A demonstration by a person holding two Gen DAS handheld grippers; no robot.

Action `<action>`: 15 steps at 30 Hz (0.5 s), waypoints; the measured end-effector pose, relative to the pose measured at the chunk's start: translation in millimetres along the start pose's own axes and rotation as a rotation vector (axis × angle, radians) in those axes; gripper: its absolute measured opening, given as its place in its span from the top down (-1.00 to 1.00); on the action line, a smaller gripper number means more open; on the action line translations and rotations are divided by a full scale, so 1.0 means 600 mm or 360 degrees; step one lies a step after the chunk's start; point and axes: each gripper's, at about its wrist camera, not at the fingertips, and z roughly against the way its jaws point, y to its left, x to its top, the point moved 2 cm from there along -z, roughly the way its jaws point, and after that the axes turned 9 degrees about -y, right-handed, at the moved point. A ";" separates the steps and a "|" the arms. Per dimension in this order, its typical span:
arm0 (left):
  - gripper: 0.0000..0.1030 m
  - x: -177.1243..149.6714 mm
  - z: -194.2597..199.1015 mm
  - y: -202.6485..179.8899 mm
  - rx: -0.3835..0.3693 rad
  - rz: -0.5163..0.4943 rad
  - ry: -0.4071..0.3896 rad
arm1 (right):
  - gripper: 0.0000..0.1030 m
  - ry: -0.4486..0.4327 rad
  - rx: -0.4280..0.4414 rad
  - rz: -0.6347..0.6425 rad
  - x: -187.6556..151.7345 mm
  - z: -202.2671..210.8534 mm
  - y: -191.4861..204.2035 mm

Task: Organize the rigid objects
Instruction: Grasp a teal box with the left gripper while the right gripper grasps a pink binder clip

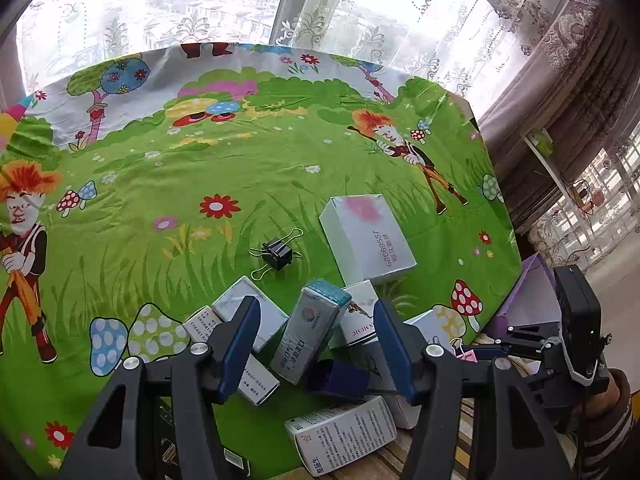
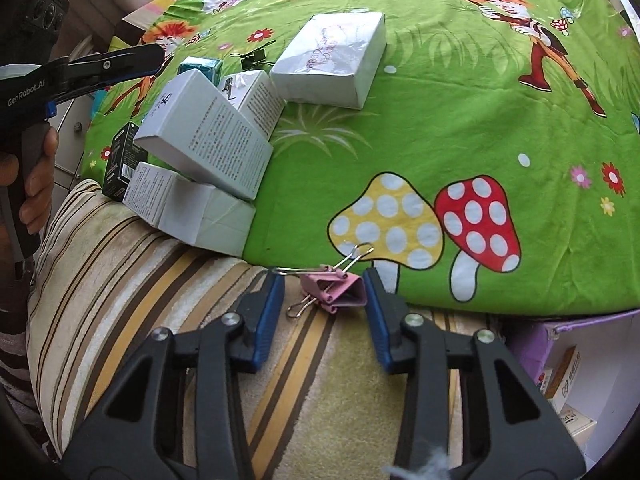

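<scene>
Two sets of fingers: your right gripper (image 2: 324,280) brackets the pink binder clip (image 2: 334,289), right pad touching; your left gripper (image 1: 316,320) stands unclenched over the teal-topped box (image 1: 308,336).

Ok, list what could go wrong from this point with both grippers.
1. The right gripper has the pink binder clip off-centre between its pads, near the right pad; its wire handles stick out, so it may twist or slip out.
2. The left gripper straddles a tilted teal-topped box leaning on neighbours; closing could topple the pile of boxes off the green cloth edge.
</scene>
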 end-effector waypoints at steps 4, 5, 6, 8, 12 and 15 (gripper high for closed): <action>-0.16 0.002 -0.020 -0.015 0.0030 -0.0103 0.0040 | 0.25 -0.0013 0.0010 -0.0003 0.000 -0.002 0.001; -0.16 0.002 -0.025 -0.015 0.0034 -0.0113 0.0049 | 0.25 -0.0016 0.0010 -0.0004 0.000 -0.002 0.002; -0.16 0.002 -0.030 -0.014 0.0037 -0.0119 0.0058 | 0.26 -0.0020 0.0011 -0.0008 0.000 -0.001 0.000; -0.16 0.003 -0.039 -0.009 0.0039 -0.0109 0.0070 | 0.27 -0.0030 0.0017 -0.0017 -0.005 0.005 -0.005; -0.09 0.001 -0.050 -0.005 0.0020 -0.0123 0.0091 | 0.30 -0.0052 0.0022 -0.0030 -0.006 0.008 -0.010; 0.12 -0.001 -0.057 -0.004 -0.0001 -0.0124 0.0099 | 0.31 -0.0071 0.0012 -0.0027 -0.009 0.015 -0.011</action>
